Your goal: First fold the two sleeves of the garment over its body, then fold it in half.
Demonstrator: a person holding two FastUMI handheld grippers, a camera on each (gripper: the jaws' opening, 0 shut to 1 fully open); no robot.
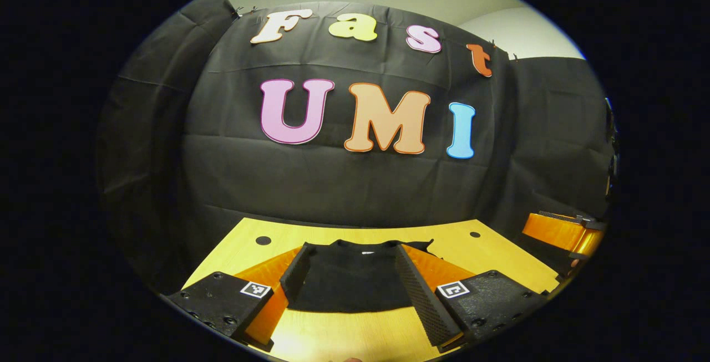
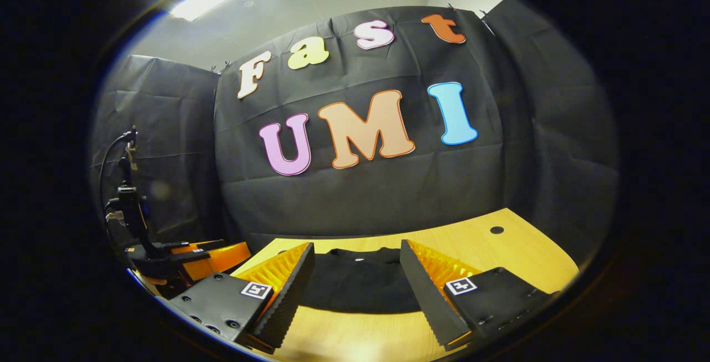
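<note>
The left tool (image 1: pixel 355 290) hangs above the near part of the counter (image 1: pixel 499 251) with its two fingers (image 1: pixel 424 295) spread wide and nothing between them. The right tool (image 2: pixel 355 290) is spread the same way, also holding nothing. Each tool carries two small square black-and-white markers, one on each finger mount; they are coded patterns, not readable writing.

One dark garment (image 1: pixel 352 279) lies flat on the counter beyond the fingertips, seen through the gap between the fingers in both views (image 2: pixel 360 284). Its sides are hidden behind the fingers, so the sleeves and how they lie cannot be made out. A small pale tag sits at the collar, too small to read.

The wooden counter shows two round dark holes near its far edge in the left gripper view and one in the right gripper view.

In the left gripper view the right tool shows partly, cut off at the right rim (image 1: pixel 560 232). In the right gripper view the left tool sits at the left rim (image 2: pixel 188 259), with a dark stand and cable (image 2: pixel 125 195) rising over it.
</note>
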